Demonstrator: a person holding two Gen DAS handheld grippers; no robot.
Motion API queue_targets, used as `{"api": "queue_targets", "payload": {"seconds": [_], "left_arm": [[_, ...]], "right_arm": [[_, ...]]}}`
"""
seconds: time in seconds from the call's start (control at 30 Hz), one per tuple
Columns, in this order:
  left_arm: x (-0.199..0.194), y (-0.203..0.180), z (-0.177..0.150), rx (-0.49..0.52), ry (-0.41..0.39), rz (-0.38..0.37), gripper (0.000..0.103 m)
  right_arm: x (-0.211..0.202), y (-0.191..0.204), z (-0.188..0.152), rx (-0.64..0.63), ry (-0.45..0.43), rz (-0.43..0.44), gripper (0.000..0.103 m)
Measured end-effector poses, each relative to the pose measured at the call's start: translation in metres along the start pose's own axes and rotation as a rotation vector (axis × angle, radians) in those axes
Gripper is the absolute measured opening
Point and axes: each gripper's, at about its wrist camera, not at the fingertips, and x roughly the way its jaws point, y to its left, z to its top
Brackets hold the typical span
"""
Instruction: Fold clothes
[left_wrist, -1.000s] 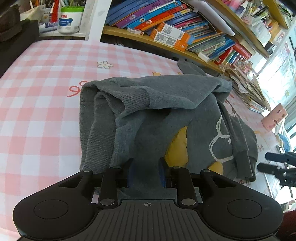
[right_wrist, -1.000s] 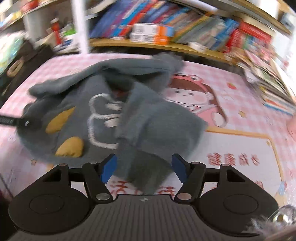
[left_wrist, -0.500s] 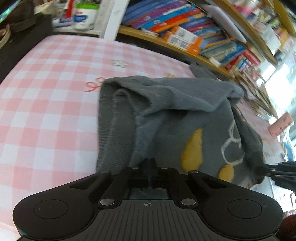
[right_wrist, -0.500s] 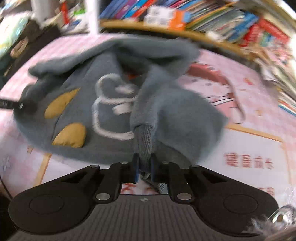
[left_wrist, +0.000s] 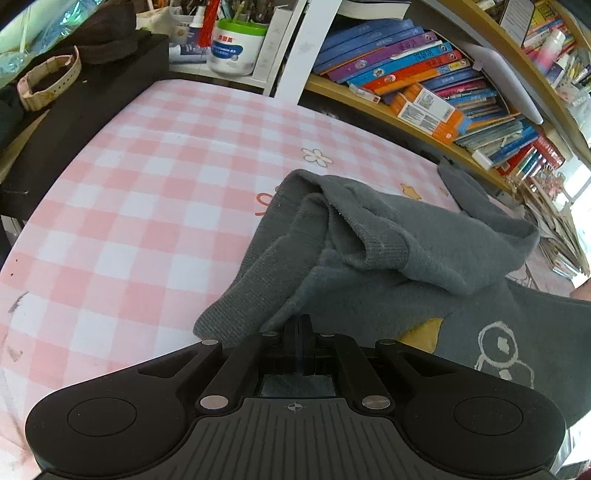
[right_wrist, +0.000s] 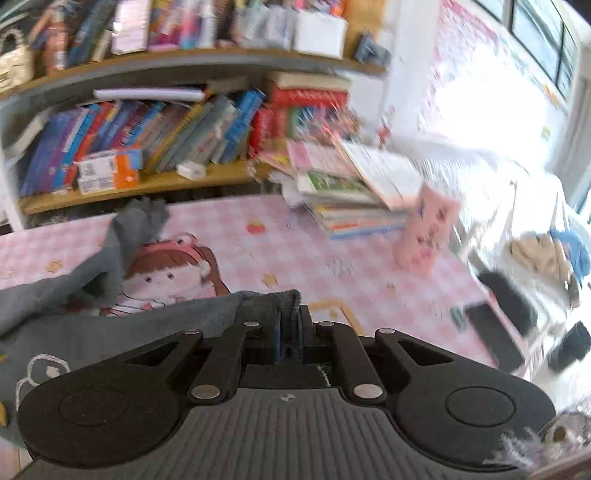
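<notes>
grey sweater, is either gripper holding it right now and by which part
Both are. The left gripper is shut on the grey sweater at its near edge beside the ribbed hem; the right gripper is shut on a ribbed cuff.

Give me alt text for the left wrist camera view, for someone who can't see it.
The left gripper is shut on the near edge of a crumpled grey sweater lying on a pink checked tablecloth. A yellow patch and white outline drawing show on the sweater at right. Behind, a wooden shelf holds leaning books.
</notes>
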Motion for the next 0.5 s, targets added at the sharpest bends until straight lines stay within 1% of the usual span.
{"api": "queue_targets", "payload": {"seconds": [0.1,0.23,0.3,0.33,0.37,0.4,0.43,0.5], "left_arm": [[-0.002,-0.003,-0.002,0.011,0.005,0.011,0.004],[-0.007,-0.003,-0.007,0.012,0.020,0.007,0.004],[-0.009,-0.004,-0.010,0.017,0.026,0.007,0.004],[-0.010,-0.005,-0.011,0.019,0.030,0.007,0.004],[-0.011,-0.006,-0.013,0.021,0.033,0.007,0.004],[-0.013,-0.006,-0.013,0.021,0.030,0.007,0.004],[-0.014,-0.006,-0.013,0.020,0.023,0.007,0.004],[-0.017,-0.006,-0.014,0.018,0.010,0.007,0.004]], "right_arm": [[0.023,-0.001,-0.011,0.015,0.046,-0.023,0.008],[0.055,-0.005,-0.025,0.011,0.085,-0.068,0.008],[0.070,-0.003,-0.030,0.008,0.117,-0.091,0.010],[0.076,0.000,-0.031,-0.003,0.134,-0.111,0.019],[0.077,0.006,-0.032,-0.015,0.128,-0.122,0.032],[0.075,0.013,-0.032,-0.028,0.110,-0.126,0.040],[0.073,0.021,-0.032,-0.044,0.097,-0.104,0.047],[0.069,0.036,-0.032,-0.078,0.076,-0.031,0.047]]}}
